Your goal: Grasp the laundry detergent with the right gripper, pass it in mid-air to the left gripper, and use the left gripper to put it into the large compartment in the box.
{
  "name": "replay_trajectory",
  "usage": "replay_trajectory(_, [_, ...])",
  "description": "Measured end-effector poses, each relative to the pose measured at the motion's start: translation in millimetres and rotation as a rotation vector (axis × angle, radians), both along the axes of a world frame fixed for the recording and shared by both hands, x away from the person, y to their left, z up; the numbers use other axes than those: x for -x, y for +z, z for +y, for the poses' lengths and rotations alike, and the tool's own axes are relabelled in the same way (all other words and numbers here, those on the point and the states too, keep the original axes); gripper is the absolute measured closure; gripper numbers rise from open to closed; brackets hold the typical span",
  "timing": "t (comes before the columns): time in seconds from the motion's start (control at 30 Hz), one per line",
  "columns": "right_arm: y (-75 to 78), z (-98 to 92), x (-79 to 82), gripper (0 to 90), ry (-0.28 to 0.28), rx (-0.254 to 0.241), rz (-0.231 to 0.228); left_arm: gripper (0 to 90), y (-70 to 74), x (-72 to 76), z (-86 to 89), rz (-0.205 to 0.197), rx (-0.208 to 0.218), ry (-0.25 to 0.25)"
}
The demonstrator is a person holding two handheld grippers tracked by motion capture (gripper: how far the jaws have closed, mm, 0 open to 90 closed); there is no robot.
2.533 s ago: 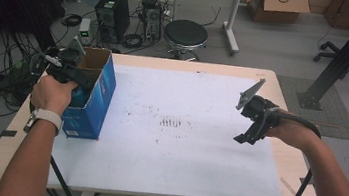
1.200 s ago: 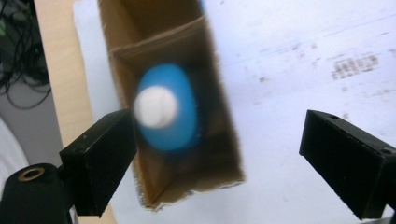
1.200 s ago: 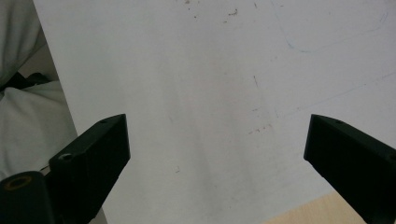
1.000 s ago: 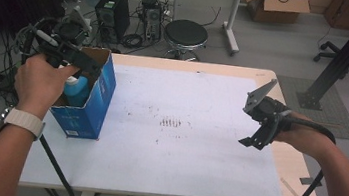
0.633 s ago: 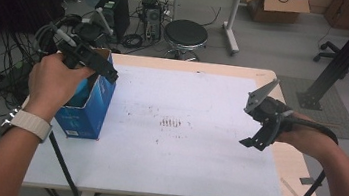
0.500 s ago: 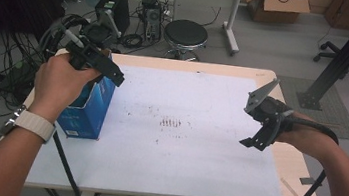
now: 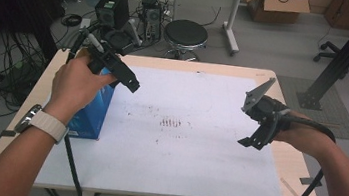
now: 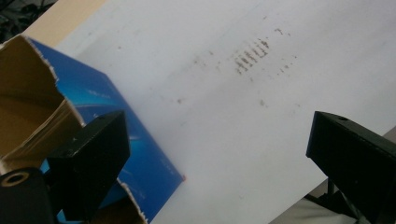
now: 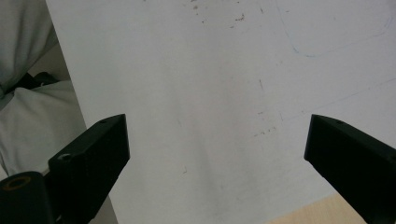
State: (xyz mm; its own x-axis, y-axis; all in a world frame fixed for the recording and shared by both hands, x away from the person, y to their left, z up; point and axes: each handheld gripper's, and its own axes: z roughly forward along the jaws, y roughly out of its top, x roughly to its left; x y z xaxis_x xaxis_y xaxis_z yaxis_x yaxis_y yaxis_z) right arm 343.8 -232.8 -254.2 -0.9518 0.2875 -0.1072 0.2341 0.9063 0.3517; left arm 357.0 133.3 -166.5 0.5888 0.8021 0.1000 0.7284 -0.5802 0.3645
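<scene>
Blue cardboard box [image 7: 92, 105] stands open-topped at the table's [image 7: 216, 69] left edge, just under the raised left gripper [image 7: 127, 78] (jaws spread wide, empty). Right gripper [image 7: 254, 133], also spread, hovers over the white sheet [image 7: 181, 149], well apart.

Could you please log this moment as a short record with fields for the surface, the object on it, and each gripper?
surface: light wooden table covered by a stained white sheet
object: open blue cardboard box, torn rim, at the sheet's left edge
left gripper: open, empty, held above the box
right gripper: open, empty, held over the sheet's right side
marks: cluster of dark short strokes mid-sheet
</scene>
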Motion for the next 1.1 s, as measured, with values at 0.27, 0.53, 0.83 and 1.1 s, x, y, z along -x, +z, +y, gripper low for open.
replay_trajectory(0.27, [0.0, 5.7, -1.5, 6.4, 0.009, 0.009, 0.004, 6.8, -7.6, -8.6, -18.2, 0.023, -0.004, -0.077])
replay_trajectory(0.53, [0.8, 8.9, -4.5, 6.3, 0.009, 0.021, 0.012, 6.9, -14.5, -16.0, -31.4, 0.04, -0.027, -0.181])
replay_trajectory(0.83, [0.3, 11.8, -7.6, 6.3, 0.01, 0.037, 0.024, 7.6, -22.9, -24.0, -44.8, 0.063, -0.036, -0.285])
replay_trajectory(1.1, [3.3, 20.0, -9.8, 6.2, 0.021, 0.044, 0.025, 7.4, -29.9, -30.2, -58.6, 0.084, -0.06, -0.379])
